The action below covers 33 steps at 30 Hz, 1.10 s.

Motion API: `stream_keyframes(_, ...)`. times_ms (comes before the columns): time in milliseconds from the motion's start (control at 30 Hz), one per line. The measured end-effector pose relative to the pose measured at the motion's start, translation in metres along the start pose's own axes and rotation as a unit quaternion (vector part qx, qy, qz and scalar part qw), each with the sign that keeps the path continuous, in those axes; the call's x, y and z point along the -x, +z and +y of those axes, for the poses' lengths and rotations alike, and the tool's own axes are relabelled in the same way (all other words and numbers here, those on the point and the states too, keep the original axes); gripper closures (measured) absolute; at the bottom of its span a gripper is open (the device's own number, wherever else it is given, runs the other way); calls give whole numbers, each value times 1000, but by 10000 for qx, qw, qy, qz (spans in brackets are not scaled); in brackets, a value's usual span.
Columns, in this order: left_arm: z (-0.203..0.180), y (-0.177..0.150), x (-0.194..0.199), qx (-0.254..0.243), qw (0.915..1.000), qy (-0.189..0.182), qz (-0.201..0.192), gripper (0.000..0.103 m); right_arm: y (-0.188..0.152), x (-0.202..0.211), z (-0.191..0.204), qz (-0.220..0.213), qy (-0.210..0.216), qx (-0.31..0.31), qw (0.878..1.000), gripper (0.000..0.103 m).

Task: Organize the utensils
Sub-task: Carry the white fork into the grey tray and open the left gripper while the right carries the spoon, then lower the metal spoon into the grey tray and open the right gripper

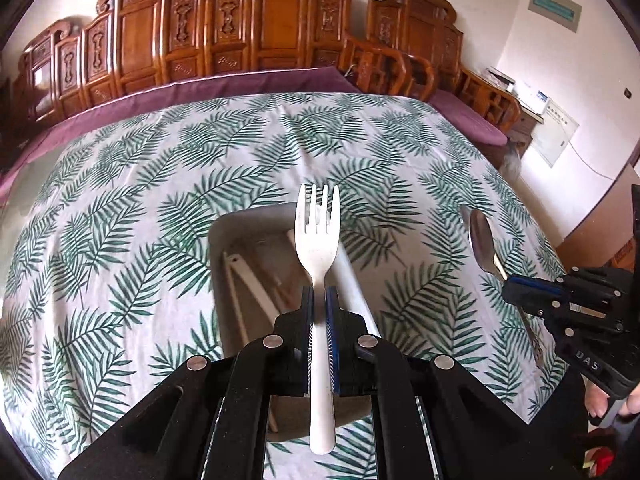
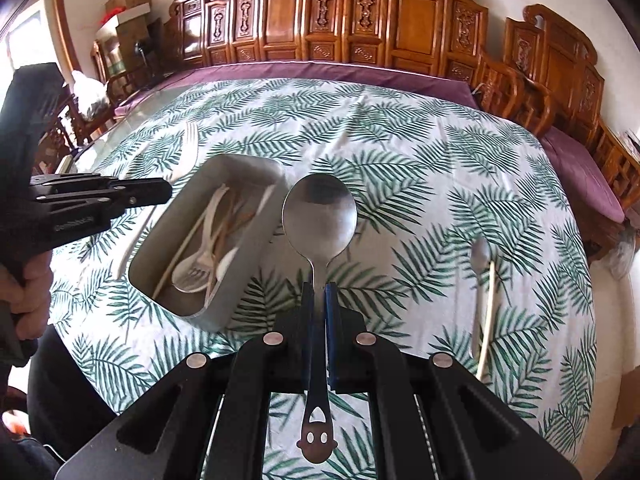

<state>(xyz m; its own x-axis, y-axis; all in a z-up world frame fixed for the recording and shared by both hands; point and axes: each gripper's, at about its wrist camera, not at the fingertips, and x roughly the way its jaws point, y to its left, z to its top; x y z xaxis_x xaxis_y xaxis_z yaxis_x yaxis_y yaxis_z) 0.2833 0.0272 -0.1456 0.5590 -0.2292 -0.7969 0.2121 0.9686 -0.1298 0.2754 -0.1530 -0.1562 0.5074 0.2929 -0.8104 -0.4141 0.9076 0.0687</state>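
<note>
Left gripper [image 1: 319, 300] was clamped on a white plastic fork [image 1: 318, 240], tines pointing away, held above the grey metal tray [image 2: 168, 280]. Right gripper [image 2: 319, 296] was clamped on a metal spoon [image 2: 319, 216], bowl forward, just right of the tray. Tray held white and wooden utensils on the leaf-print tablecloth [image 2: 400, 140]. Another utensil [image 2: 486, 300] lay far right; carved wooden bench [image 2: 360, 20] behind.

A right hand-held gripper [image 2: 319, 292] clamps a shiny metal spoon [image 2: 319, 216] by its handle, bowl toward twelve o'clock. At ten o'clock, a grey rectangular metal tin [image 2: 256, 240] holding pale utensils sits on the leaf-patterned surface [image 2: 420, 152]. At three o'clock lies a white plastic spoon [image 2: 480, 260].
</note>
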Motion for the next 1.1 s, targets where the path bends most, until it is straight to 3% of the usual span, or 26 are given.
stream_keyframes(433,30,1,-14,201,9995,242,-38,97,33,-12,32,-81,170,295,9994,96)
stream_keyframes(567,36,0,-11,277,9992,272,-89,83,37,-18,38,-99,198,278,9994,96)
stream_keyframes(900,52,-10,10,361,9973,588,-234,73,46,-42,60,-27,425,258,9988,96)
stream_keyframes(933,54,-11,12,355,9971,625,-247,71,48,-45,62,-18,447,263,9987,96)
stream_keyframes(1000,58,-13,19,351,9965,687,-309,58,51,-51,67,11,519,252,9983,96)
stream_keyframes(1100,62,-13,26,383,9960,732,-335,58,57,-61,72,75,654,176,9977,96)
